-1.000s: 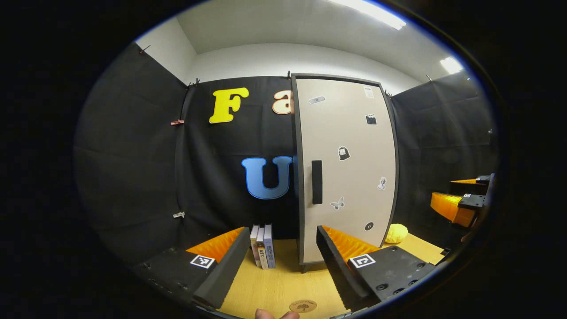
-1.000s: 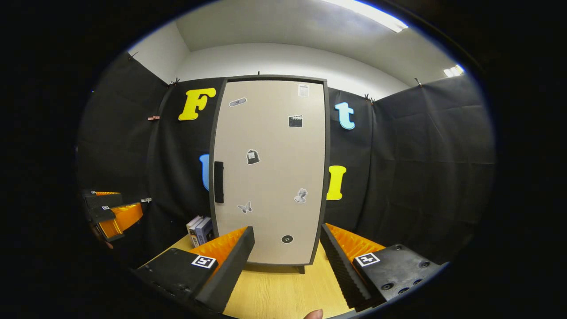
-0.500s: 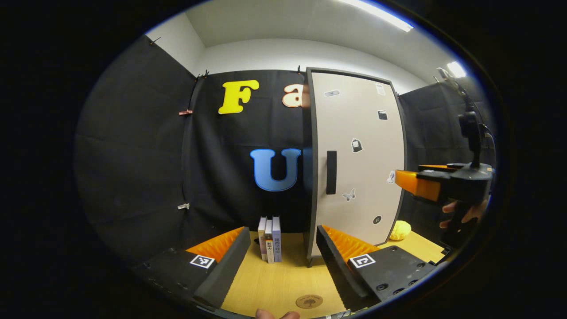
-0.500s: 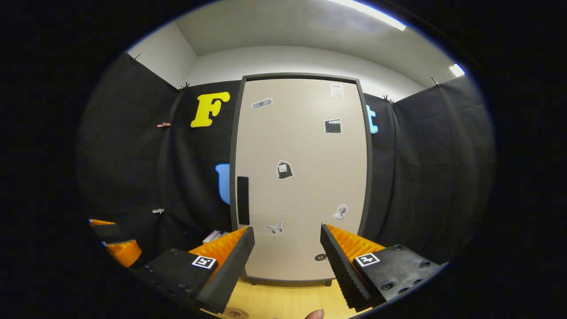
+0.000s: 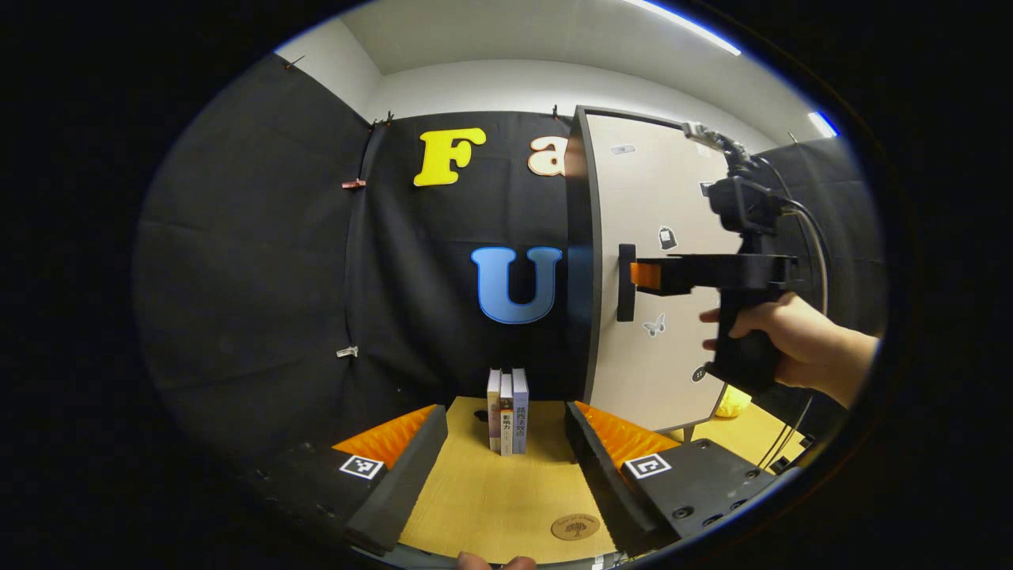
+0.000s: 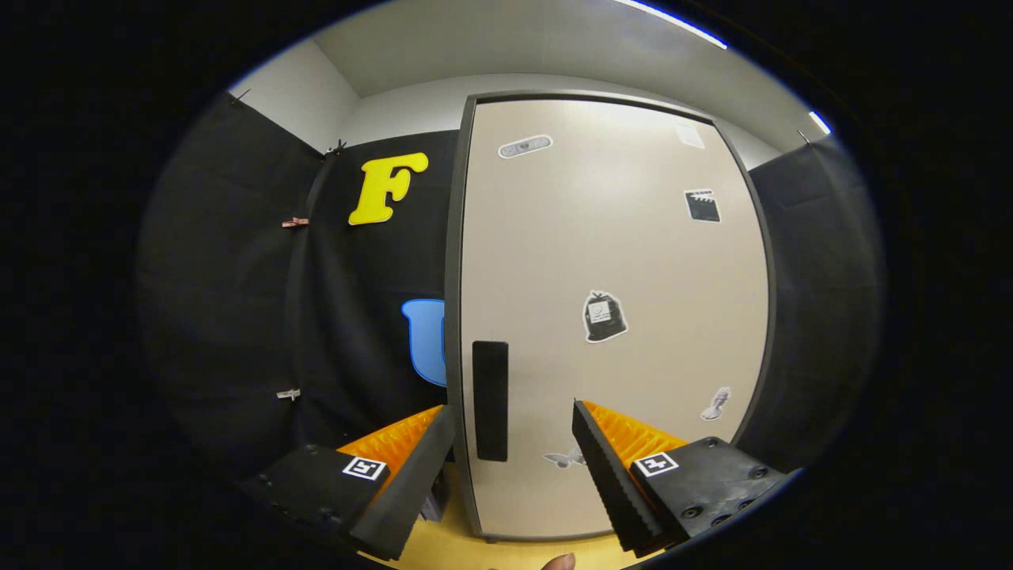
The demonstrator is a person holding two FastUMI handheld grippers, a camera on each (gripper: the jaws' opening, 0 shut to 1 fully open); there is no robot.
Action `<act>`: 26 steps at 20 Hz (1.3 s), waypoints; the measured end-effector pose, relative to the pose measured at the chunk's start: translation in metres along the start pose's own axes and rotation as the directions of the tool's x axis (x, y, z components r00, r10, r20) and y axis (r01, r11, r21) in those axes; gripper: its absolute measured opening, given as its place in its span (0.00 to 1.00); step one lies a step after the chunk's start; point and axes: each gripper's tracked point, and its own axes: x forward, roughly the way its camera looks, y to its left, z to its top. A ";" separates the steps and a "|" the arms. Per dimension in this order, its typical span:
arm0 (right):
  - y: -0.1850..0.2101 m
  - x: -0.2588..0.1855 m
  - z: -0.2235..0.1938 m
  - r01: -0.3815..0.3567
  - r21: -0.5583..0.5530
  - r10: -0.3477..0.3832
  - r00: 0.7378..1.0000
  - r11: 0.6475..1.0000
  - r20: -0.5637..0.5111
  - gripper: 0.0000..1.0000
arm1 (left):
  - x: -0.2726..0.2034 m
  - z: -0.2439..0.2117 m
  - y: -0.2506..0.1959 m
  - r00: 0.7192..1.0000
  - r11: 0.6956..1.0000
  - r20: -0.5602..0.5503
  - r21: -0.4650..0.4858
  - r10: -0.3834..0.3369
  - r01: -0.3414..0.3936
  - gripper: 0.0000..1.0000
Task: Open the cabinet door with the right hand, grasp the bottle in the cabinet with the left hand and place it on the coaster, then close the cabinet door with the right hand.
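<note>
The tall cabinet (image 5: 665, 198) stands with its beige door (image 6: 617, 261) closed, so the bottle inside is hidden. In the right gripper view my right gripper (image 6: 513, 443) is open and close to the door, with the black vertical handle (image 6: 491, 400) in the gap between its fingers, nearer the left one. In the left gripper view the right gripper (image 5: 639, 275), held by a hand (image 5: 791, 340), has its tips at the handle (image 5: 625, 283). My left gripper (image 5: 506, 451) hangs open over the wooden table, with the round coaster (image 5: 575, 526) near its right finger (image 5: 601, 467).
A few upright books (image 5: 507, 410) stand on the wooden table (image 5: 483, 499) left of the cabinet's foot. A yellow lump (image 5: 732, 401) lies on the table right of the cabinet, below the hand. Cables (image 5: 815, 237) trail from the right gripper.
My right gripper has moved forward and up to the door handle, which now sits between its fingers. The left gripper has shifted slightly, so the cabinet sits farther right in its view.
</note>
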 end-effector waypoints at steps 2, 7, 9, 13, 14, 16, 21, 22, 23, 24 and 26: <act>0.003 0.022 -0.010 0.017 -0.002 -0.017 1.000 1.000 -0.015 0.97 | -0.001 -0.002 0.006 1.000 1.000 -0.004 0.003 0.005 -0.005 0.95; 0.008 0.055 -0.036 0.032 -0.029 -0.033 0.998 0.999 -0.056 0.93 | -0.004 -0.010 0.019 1.000 1.000 -0.015 -0.010 0.020 -0.020 0.95; 0.007 0.062 -0.039 0.048 -0.018 -0.049 0.997 0.999 -0.057 0.80 | -0.005 -0.016 0.022 0.999 0.999 -0.024 -0.015 0.028 -0.029 0.95; 0.009 0.061 -0.033 0.080 0.006 -0.079 0.996 0.997 -0.039 0.40 | -0.005 -0.020 0.029 0.999 0.999 -0.033 -0.024 0.041 -0.042 0.95; 0.008 0.057 -0.032 0.096 0.011 -0.096 0.994 0.995 -0.044 0.40 | -0.006 -0.020 0.030 0.998 0.999 -0.032 -0.025 0.046 -0.047 0.95; 0.009 0.062 -0.037 0.087 0.037 -0.085 0.994 0.995 -0.064 0.31 | -0.009 -0.021 0.030 0.998 0.998 -0.026 -0.028 0.052 -0.052 0.95; 0.013 0.048 -0.035 0.011 0.010 -0.010 0.996 1.000 -0.094 0.18 | -0.012 -0.014 0.028 0.998 0.998 -0.010 -0.023 0.055 -0.055 0.95; 0.014 0.042 -0.034 -0.003 0.008 0.004 0.996 1.000 -0.092 0.18 | -0.014 -0.013 0.025 0.999 0.998 -0.006 -0.020 0.053 -0.053 0.95; 0.014 0.033 -0.034 -0.021 0.009 0.021 0.995 1.000 -0.095 0.18 | -0.017 -0.011 0.022 0.999 0.998 -0.001 -0.020 0.052 -0.052 0.95; 0.014 0.022 -0.034 -0.039 0.017 0.041 0.994 0.999 -0.099 0.18 | -0.018 -0.009 0.020 0.999 0.999 0.002 -0.023 0.047 -0.047 0.95; 0.014 -0.001 -0.033 -0.072 0.033 0.075 0.991 0.997 -0.109 0.18 | -0.019 -0.008 0.014 0.999 0.999 0.004 -0.029 0.041 -0.041 0.95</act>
